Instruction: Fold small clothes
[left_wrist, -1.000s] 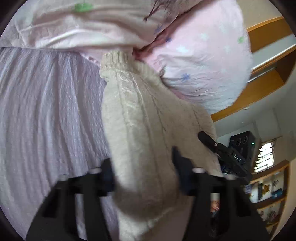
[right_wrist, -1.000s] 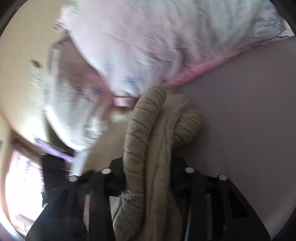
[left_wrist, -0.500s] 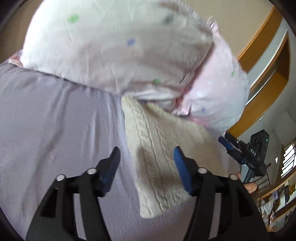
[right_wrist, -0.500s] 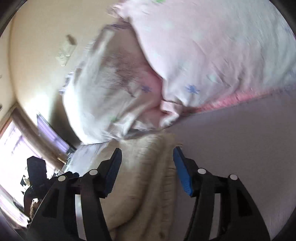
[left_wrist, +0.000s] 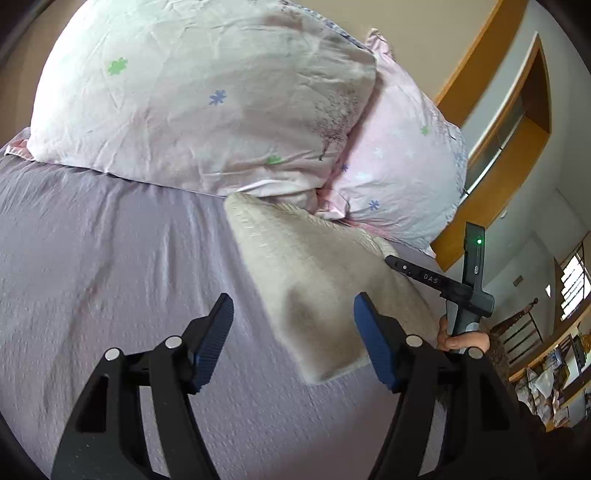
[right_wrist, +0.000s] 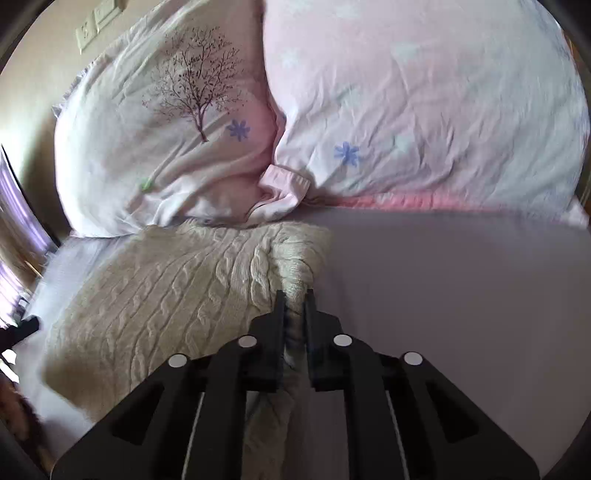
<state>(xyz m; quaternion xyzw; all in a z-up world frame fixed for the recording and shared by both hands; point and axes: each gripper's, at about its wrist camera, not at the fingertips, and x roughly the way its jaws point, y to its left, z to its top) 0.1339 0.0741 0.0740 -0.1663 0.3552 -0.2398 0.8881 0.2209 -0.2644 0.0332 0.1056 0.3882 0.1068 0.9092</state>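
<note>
A cream cable-knit sweater (left_wrist: 317, 273) lies folded on the lilac bedsheet (left_wrist: 110, 266), its far edge against the pillows. My left gripper (left_wrist: 293, 314) is open and empty, held above the sweater's near corner. The right gripper's body (left_wrist: 461, 291) shows at the sweater's right side in the left wrist view. In the right wrist view my right gripper (right_wrist: 294, 295) is shut on the sweater's (right_wrist: 177, 288) right edge, with a fold of knit pinched between the jaws.
Two pale pink pillows (left_wrist: 207, 96) (right_wrist: 424, 103) with flower and tree prints stand at the head of the bed. A wooden bed frame (left_wrist: 495, 155) and shelves (left_wrist: 554, 354) are at the right. A wall socket (right_wrist: 98, 22) is behind the pillows.
Both grippers let go of the sweater and it dropped flat on the bed. The left gripper pulled back and stayed open. The right gripper closed again on the sweater's right edge.
</note>
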